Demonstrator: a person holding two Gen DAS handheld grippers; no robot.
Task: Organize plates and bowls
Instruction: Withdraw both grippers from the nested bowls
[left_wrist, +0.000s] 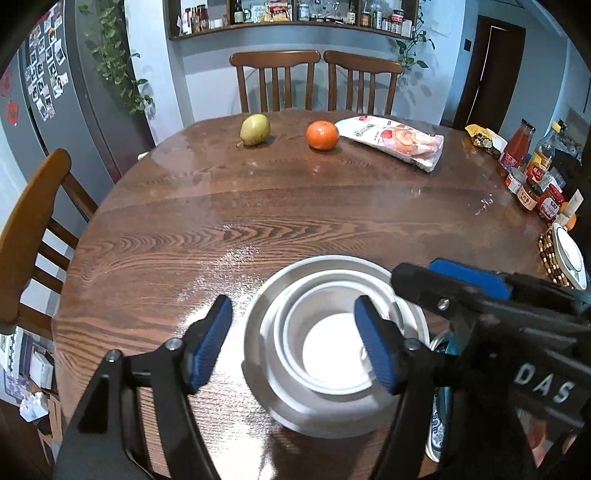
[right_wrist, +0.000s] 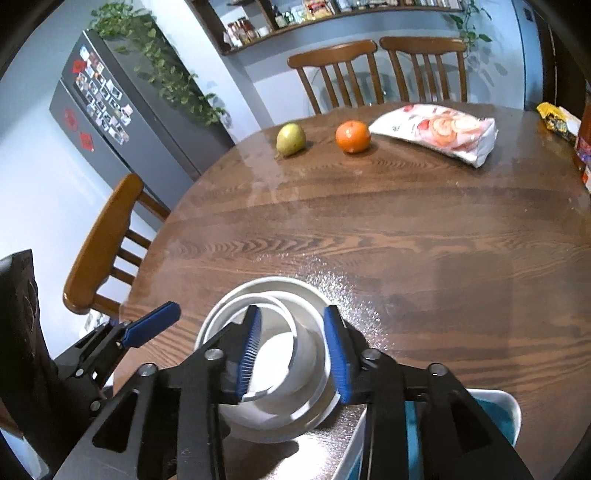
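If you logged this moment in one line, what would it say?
stage: stacking bowls | right gripper: open, astride nested bowls' near wall | left gripper: open, over bowls | blue dish: beside stack | table

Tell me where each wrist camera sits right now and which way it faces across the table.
Left wrist: sits on the left gripper, looking forward and down over the nested white bowls; its open blue fingers show, and the right gripper enters from the right.
Right wrist: sits on the right gripper, looking forward and down; its fingers straddle the bowls' wall, with the left gripper at left.
Shared: bowls, pear, orange, snack bag, far chairs.
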